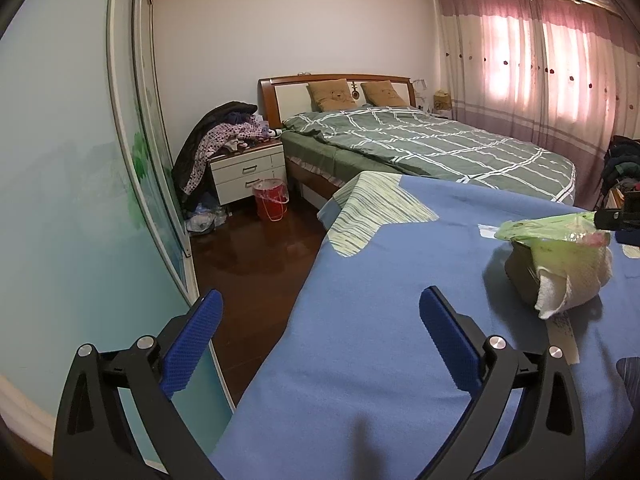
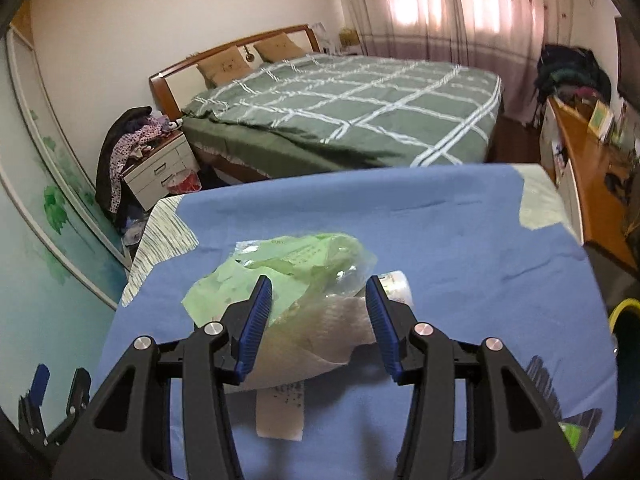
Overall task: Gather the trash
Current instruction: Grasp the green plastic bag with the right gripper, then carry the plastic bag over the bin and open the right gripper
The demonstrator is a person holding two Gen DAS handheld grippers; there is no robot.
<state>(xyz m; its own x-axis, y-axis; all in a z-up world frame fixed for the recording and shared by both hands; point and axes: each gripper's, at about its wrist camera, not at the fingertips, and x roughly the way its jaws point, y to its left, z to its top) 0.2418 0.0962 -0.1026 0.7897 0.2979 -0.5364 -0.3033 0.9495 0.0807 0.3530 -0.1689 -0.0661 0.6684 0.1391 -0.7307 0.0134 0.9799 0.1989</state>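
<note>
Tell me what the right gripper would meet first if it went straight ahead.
Probably the crumpled paper towel lying between the open right gripper jaws, with the green plastic bag just beyond; depth is uncertain.

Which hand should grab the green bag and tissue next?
Right. The right gripper is open with the green bag and tissue between its fingers. The left gripper is open off to the side.

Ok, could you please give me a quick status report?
Both claws open: left claw idle, right claw straddling the trash pile on the blue cloth. Nothing gripped. Path unobstructed.
</note>
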